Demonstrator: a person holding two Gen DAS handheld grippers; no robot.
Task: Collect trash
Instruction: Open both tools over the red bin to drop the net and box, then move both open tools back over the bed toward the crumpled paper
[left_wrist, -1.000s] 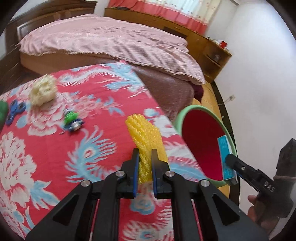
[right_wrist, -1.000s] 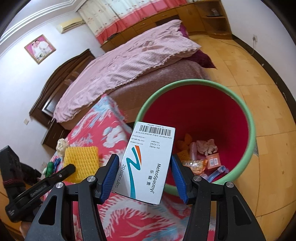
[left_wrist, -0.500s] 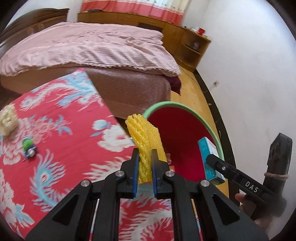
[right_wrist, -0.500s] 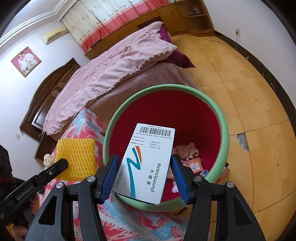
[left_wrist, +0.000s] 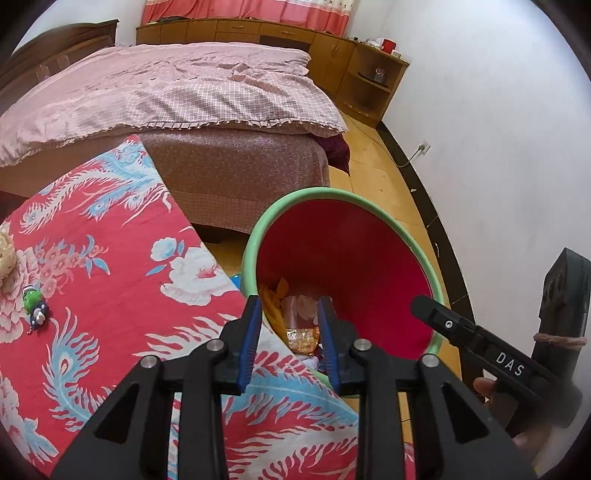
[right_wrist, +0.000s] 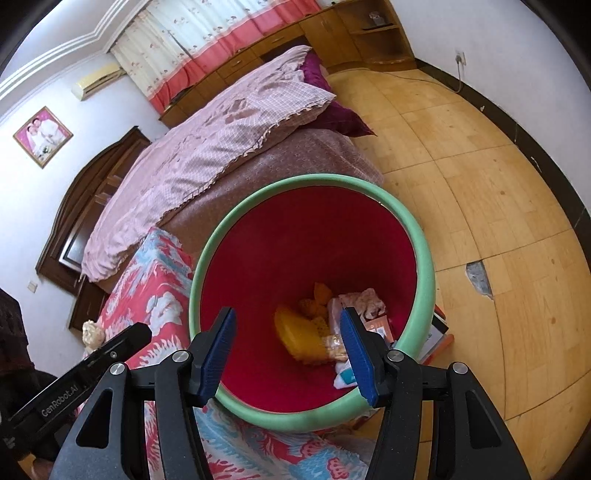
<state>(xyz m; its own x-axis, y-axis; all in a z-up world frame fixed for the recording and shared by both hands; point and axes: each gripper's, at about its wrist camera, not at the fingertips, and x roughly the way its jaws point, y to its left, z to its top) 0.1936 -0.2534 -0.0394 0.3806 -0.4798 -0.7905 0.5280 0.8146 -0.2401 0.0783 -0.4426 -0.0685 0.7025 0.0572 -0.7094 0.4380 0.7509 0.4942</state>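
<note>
Both grippers hang over the mouth of the green-rimmed bin (right_wrist: 424, 258), which stands on the wooden floor (right_wrist: 498, 177) hard against the corner of the table with the red flowered cloth (left_wrist: 110, 295). The left gripper (left_wrist: 290, 339) has just been opening; its blue pads stand a little apart with nothing between them. The right gripper (right_wrist: 291, 350) is about half open and also empty. Down in the red bottom of the bin lies the yellow foam net (right_wrist: 301, 338), blurred in the right wrist view, its long axis slanting from upper left to lower right, the lower end toward a crinkly clear wrapper (right_wrist: 334, 350). A white and teal medicine box (right_wrist: 345, 376) lies low at the near wall, partly hidden behind the right gripper's pad (which way it faces I cannot tell). Orange scraps, pinkish paper and a small orange carton fill the rest of the bottom. On the cloth, well apart from the bin, sit a small green toy (left_wrist: 35, 306) and a pale fluffy ball (left_wrist: 5, 254). Beyond stands the bed with its pink cover (left_wrist: 166, 96).
</note>
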